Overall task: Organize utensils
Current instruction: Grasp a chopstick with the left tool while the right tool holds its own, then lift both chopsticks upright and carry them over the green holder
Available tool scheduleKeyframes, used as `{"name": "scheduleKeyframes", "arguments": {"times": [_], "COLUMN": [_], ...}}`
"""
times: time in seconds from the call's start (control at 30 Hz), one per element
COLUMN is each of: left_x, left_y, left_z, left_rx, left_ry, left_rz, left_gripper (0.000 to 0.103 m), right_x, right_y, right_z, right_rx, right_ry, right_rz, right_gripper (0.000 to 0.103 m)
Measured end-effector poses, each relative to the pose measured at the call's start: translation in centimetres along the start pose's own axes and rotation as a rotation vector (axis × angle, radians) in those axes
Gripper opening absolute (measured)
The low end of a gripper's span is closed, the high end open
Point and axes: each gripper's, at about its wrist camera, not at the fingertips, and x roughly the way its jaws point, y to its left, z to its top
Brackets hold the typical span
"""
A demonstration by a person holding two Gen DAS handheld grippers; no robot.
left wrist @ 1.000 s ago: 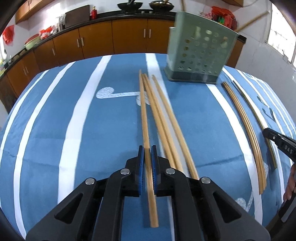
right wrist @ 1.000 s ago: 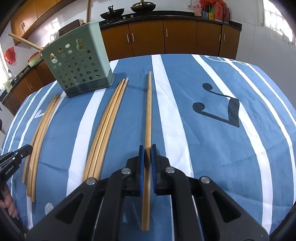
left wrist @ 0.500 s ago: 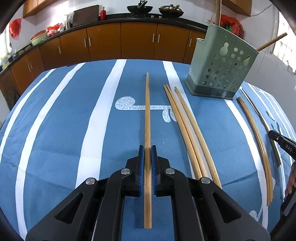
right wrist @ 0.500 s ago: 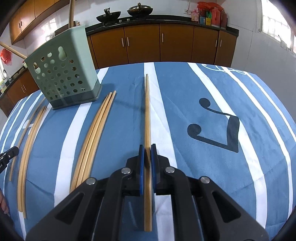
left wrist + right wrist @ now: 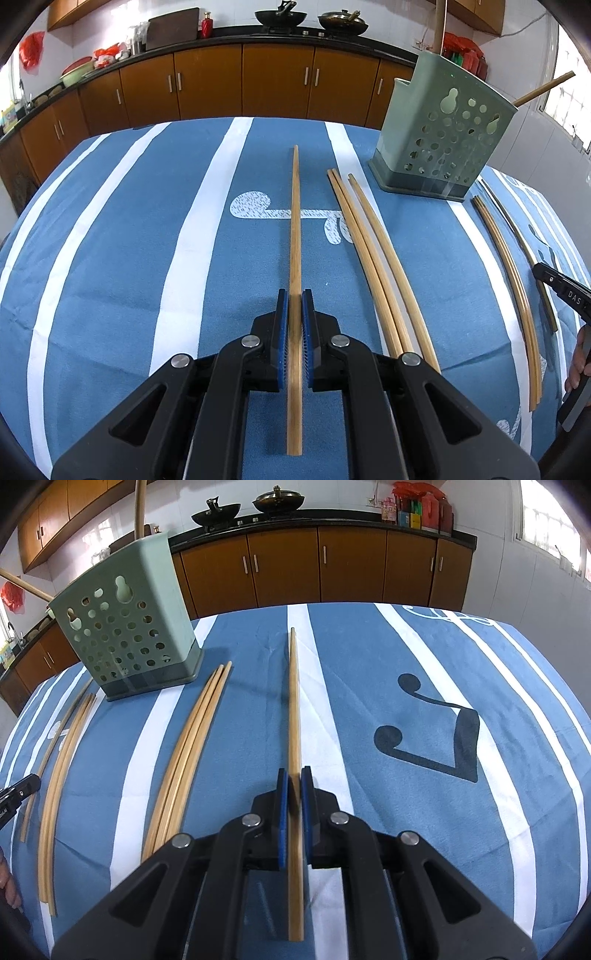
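Above the striped worktop (image 5: pixel 110 258), left claw (image 5: pixel 294 306) and right claw (image 5: pixel 294 786) each pinch one chopstick (image 5: pixel 294 221); tip it upright, lower thin end into green holder (image 5: pixel 439 144).

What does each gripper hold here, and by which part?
Each holds one wooden chopstick near its thick end: the left gripper on its chopstick, the right gripper on its chopstick. The thin ends point away.

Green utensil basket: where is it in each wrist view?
Left wrist: basket upper right, standing on the blue cloth.
Right wrist: basket upper left, same cloth.
Shared landmark: the two woks on the back counter.
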Motion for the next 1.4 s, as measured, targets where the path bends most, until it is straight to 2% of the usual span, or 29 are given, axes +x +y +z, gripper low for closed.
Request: {"name": "scheduleKeyframes", "arguments": {"times": [0.57,0.7,0.97,1.17,1.23,1.4], "left_x": [-0.1,-0.6,-1.4,-1.4,-1.7,-4.1], "left_y": [0.1,-0.5,-0.7,-0.9,-0.6,-0.1], "left_z": [0.0,-0.6,-1.9,-1.8,-1.5,-0.1], "left_rx": [-0.005,0.039,0.051,0.071,0.058,0.042], "left_ry": [0.0,0.005,0.004,0.019,0.024,-0.047], "left_rz": [-0.003,0.024,0.027,0.039,0.027,0.012], "left_gripper": [0.009,0.009,0.009,0.008,0.007,0.007], "right_x": [0.0,-0.6,-1.6,-1.9,-2.6,-5.0], "right_y": [-0.4,-0.1,-0.2,-0.8,-0.9,-1.2], "right_z": [-0.1,-0.7,-2.0,-1.7,-1.5,-0.5], "right_rx": [0.02,-0.017,-0.03,0.002,0.004,0.018], "right_ry": [-0.001,0.001,0.005,0.009,-0.014,-0.086], "right_rz": [0.023,0.012,0.015,0.03,0.033,0.049], "right_gripper": [0.009,0.011,0.012,0.008,0.008,0.008]}}
